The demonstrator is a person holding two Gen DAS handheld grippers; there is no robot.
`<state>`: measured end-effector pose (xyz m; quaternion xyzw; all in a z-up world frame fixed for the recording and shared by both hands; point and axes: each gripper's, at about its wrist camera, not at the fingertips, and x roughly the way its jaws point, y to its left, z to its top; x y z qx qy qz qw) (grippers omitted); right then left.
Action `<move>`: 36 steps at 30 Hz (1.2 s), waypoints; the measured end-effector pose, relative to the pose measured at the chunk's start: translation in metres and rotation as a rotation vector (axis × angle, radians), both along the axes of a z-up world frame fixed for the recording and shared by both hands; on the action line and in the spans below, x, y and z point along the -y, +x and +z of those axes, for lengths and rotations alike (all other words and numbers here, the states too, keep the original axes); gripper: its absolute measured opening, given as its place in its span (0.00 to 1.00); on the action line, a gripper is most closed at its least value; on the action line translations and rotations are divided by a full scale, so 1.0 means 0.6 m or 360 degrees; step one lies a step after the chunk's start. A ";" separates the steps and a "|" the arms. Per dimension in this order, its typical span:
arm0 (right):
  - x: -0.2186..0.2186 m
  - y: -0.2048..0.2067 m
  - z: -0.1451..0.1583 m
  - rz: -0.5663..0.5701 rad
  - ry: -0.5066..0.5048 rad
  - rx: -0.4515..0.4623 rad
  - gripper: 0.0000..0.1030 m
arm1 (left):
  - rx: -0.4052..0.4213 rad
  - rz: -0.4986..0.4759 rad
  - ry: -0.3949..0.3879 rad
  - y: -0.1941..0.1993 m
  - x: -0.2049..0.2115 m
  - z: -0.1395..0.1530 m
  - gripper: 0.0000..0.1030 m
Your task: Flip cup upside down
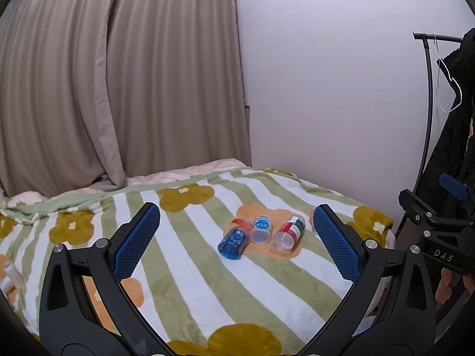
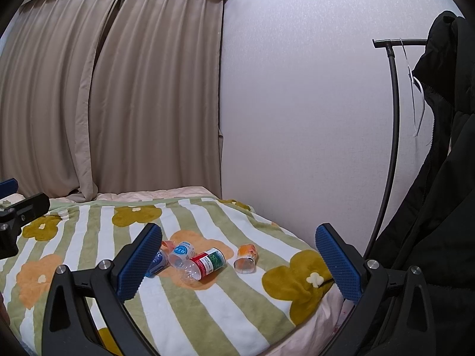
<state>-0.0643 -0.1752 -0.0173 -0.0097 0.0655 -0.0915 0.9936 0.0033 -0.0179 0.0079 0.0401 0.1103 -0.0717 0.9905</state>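
Several small plastic cups lie on their sides on a striped, flowered blanket (image 1: 184, 281). In the left wrist view I see a blue cup (image 1: 234, 242), a clear cup with a blue label (image 1: 261, 229), a clear cup with a red and green label (image 1: 289, 233) and an orange cup (image 1: 241, 223) behind them. My left gripper (image 1: 237, 209) hangs open above and short of them, holding nothing. In the right wrist view the red and green cup (image 2: 204, 264) lies centre, with a separate orange cup (image 2: 246, 258) to its right. The blue cup (image 2: 156, 262) is half hidden by a finger. My right gripper (image 2: 239, 228) is open and holds nothing.
Beige curtains (image 1: 118, 89) and a white wall (image 1: 326, 103) stand behind the bed. A black rack (image 2: 393, 148) with a dark coat (image 2: 439, 192) and a white hanger stands at the right, by the bed's edge. A small white object (image 1: 12, 273) lies far left.
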 end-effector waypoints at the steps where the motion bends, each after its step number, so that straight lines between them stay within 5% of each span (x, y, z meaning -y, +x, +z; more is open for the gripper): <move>1: 0.000 0.000 0.000 0.0000 -0.0001 0.0001 1.00 | 0.0000 -0.0001 0.0000 0.000 0.001 0.000 1.00; 14: 0.002 0.000 -0.004 -0.0009 0.0019 -0.0006 1.00 | -0.0023 -0.0011 -0.0002 0.015 0.010 -0.005 1.00; 20: 0.021 0.009 -0.010 -0.0026 0.0016 -0.0029 1.00 | -0.0096 -0.0194 0.0169 0.121 0.061 0.027 1.00; 24: 0.031 0.020 -0.019 -0.0025 0.0024 -0.0045 1.00 | -0.0406 -0.0360 0.0351 0.286 0.128 0.023 1.00; 28: 0.039 0.043 -0.039 -0.0021 0.0034 -0.0087 1.00 | -0.0765 -0.0401 0.0541 0.457 0.191 -0.046 1.00; 36: 0.057 0.095 -0.089 -0.0010 0.0057 -0.0210 1.00 | -0.1356 -0.0407 0.0499 0.671 0.210 -0.210 0.91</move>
